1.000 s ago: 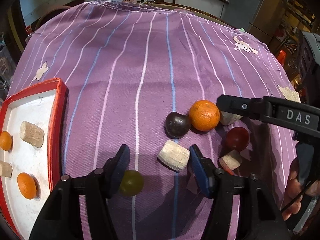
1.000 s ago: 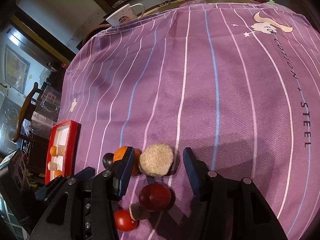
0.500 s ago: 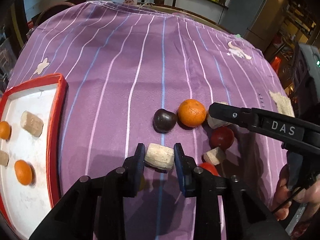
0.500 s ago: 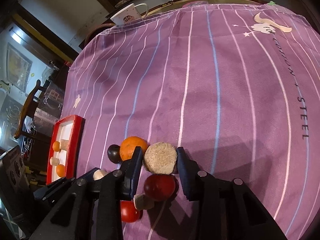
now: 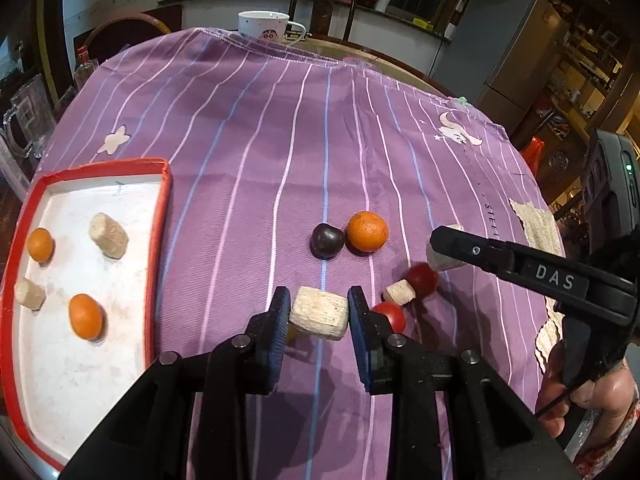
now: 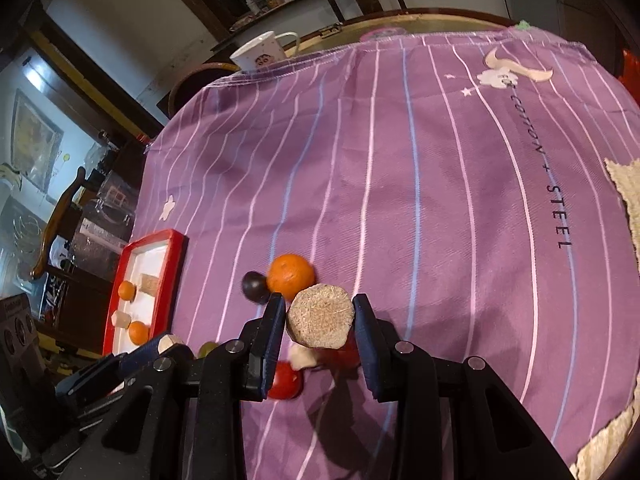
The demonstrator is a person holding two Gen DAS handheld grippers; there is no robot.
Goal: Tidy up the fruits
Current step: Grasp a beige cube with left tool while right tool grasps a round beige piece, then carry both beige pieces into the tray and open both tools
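My left gripper [image 5: 319,314] is shut on a beige cork-like cylinder [image 5: 319,317], lifted above the purple striped cloth [image 5: 256,152]. My right gripper [image 6: 319,322] is shut on a second, rounder beige cylinder [image 6: 320,317], also lifted; it shows at the right of the left wrist view [image 5: 442,256]. On the cloth lie an orange [image 5: 367,231], a dark plum [image 5: 327,241], two red fruits [image 5: 422,278] [image 5: 390,316] and a small beige piece [image 5: 399,292]. A green grape [image 6: 208,348] sits by my left gripper.
A red-rimmed white tray [image 5: 158,216] at the left holds two small oranges [image 5: 85,316] and two beige pieces [image 5: 108,235]. A white mug [image 5: 264,26] stands at the cloth's far edge. A beige patch [image 6: 628,184] lies at the right.
Both grippers closed on their beige cylinders and lifted them off the cloth. The left gripper moved back from the fruit cluster; the grape is now hidden under it.
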